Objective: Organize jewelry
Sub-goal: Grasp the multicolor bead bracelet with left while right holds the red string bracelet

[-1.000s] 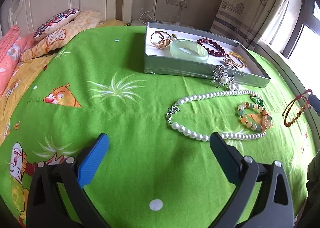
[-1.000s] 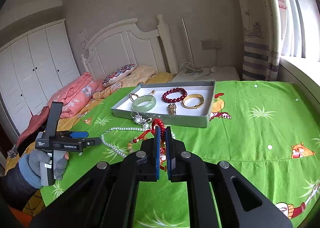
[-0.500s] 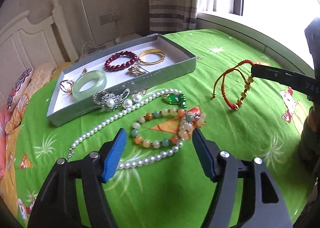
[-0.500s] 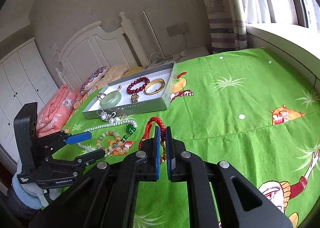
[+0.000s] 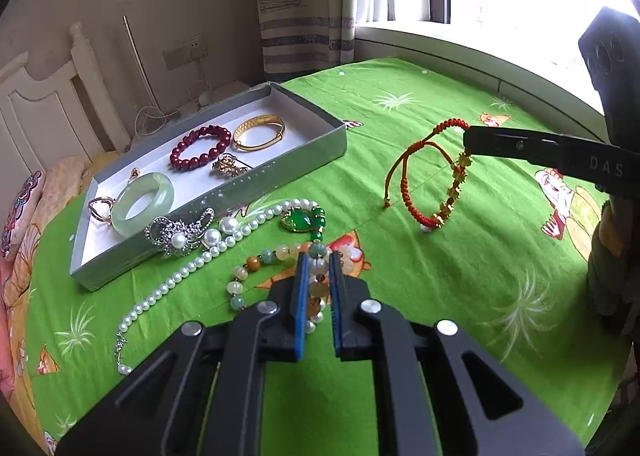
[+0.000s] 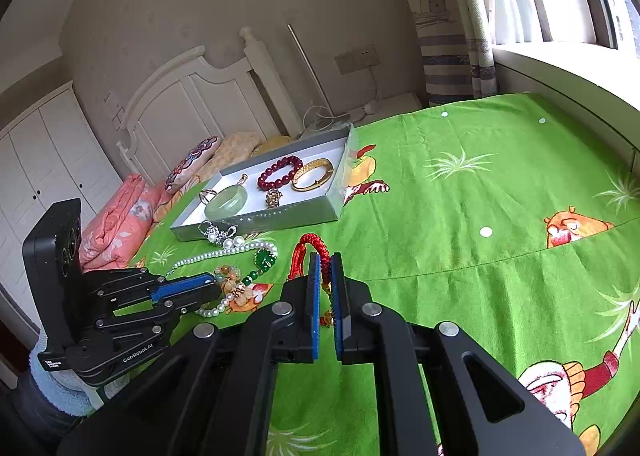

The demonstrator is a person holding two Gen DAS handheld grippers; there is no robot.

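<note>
Holding bangles and beads, gray box (image 5: 288,172); left fingers (image 5: 301,296) pinch beaded bracelet (image 5: 256,264), right fingers (image 6: 316,296) red bracelet (image 5: 420,180).

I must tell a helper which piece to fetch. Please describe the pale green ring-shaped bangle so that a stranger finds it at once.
Find the grey tray on the green bedsheet. The pale green bangle lies in the tray's end nearest the pillows, beside a small gold ring. It is the only thick, smooth, translucent hoop; its neighbours are beaded or gold.

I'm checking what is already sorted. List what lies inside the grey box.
Inside the grey box: jade bangle, dark red bead bracelet, gold bangle, gold ring, small gold piece. The bangle partly covers a pendant behind it.
</note>
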